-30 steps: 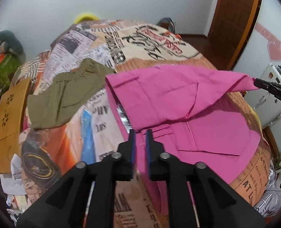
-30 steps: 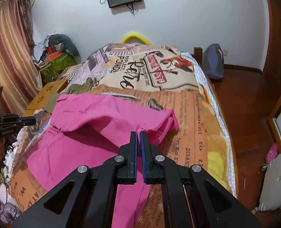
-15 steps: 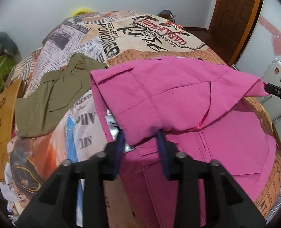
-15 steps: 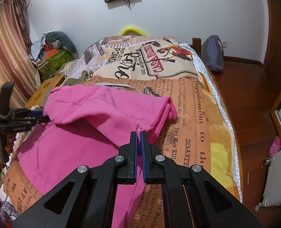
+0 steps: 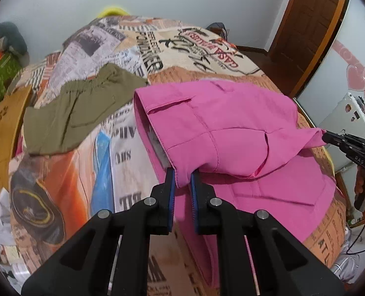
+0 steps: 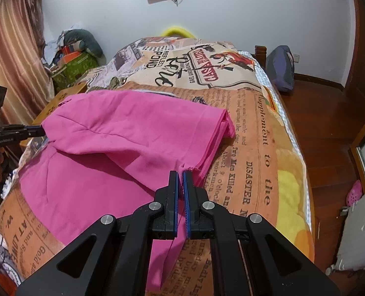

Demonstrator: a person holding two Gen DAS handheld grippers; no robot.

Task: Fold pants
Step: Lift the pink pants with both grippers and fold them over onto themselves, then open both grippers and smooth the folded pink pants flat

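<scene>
Left gripper [image 5: 182, 176]: I see it level, pointing out over the bed, jaws narrowly parted with a fold of the pink pants [image 5: 222, 133] hanging between the pads. Whether the pads actually pinch the cloth, I cannot tell.

Right gripper [image 6: 180, 180]: low over the near edge of the bed, jaws pressed together on a frayed corner of the pants [image 6: 123, 133]. From the left camera it enters at the far right edge, holding a pulled-out point of fabric; the hand behind it is cut off by the frame.

Pants lie on the newspaper-print bedspread [image 6: 251, 148], upper layer folded over the lower and raised along its near edge, so what is beneath is in shadow.

Farther left, olive shorts [image 5: 79, 113] lie flat on the bedspread, apart from the pants.
</scene>
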